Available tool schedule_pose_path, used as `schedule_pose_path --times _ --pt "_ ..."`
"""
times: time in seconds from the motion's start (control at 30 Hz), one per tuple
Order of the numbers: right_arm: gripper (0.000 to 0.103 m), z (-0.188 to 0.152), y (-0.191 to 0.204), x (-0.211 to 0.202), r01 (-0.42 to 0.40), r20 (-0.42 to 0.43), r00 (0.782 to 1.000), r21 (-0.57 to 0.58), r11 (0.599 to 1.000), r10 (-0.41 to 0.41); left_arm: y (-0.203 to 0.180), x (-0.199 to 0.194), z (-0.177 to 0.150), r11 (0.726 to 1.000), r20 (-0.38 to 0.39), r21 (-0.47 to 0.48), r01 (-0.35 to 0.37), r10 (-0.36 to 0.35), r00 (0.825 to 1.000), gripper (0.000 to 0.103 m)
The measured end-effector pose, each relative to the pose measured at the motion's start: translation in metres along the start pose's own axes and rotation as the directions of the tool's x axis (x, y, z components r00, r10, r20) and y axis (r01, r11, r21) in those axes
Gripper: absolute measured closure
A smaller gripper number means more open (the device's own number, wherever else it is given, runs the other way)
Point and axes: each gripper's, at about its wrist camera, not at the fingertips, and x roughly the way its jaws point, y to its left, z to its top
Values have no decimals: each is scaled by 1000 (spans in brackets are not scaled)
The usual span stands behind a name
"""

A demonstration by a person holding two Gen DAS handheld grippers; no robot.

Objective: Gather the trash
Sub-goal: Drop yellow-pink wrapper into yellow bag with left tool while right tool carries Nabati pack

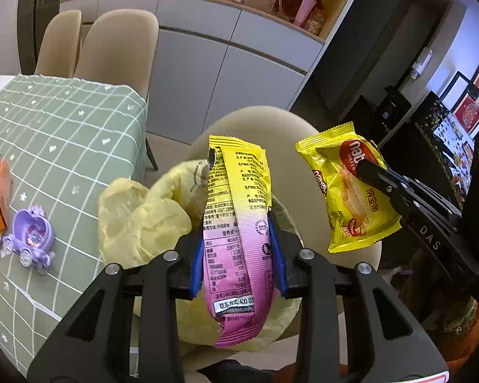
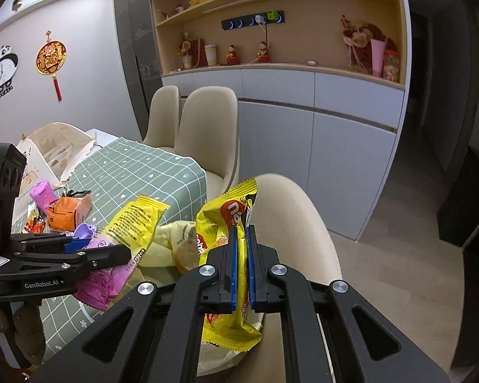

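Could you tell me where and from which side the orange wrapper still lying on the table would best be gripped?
Probably by the raised, crumpled flap of the orange wrapper, coming from above on its chair-facing side. That flap stands up off the green checked tablecloth, so closing jaws could pinch it, whereas a purple toy carriage crowds its near side. Both grippers are full now.

Glossy crinkled foil wrappers (image 1: 239, 223), thin yellow plastic bag (image 1: 137, 217), matt checked cloth tablecloth (image 1: 64, 134)

Even indoor light, sharp, fisheye-bent edges
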Motion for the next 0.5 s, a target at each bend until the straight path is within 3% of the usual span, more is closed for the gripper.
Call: schedule_pose_path --times 0.2,0.27,0.3,0.5 --pt "96 -7 -5 5 -7 -17 1000 19 1000 7 -3 4 -1 1000 2 3 8 -8 1000 68" --pt "96 -9 -4 7 -8 -21 1000 18 1000 8 -1 5 -1 1000 4 -8 21 -21 1000 50" --pt "96 -10 -3 8 -10 -25 1000 18 1000 11 0 5 -1 999 6 -16 35 -35 999 47" --pt "96 -13 1 20 -28 -52 998 15 999 29 10 -4 0 998 34 -52 34 -32 999 43"
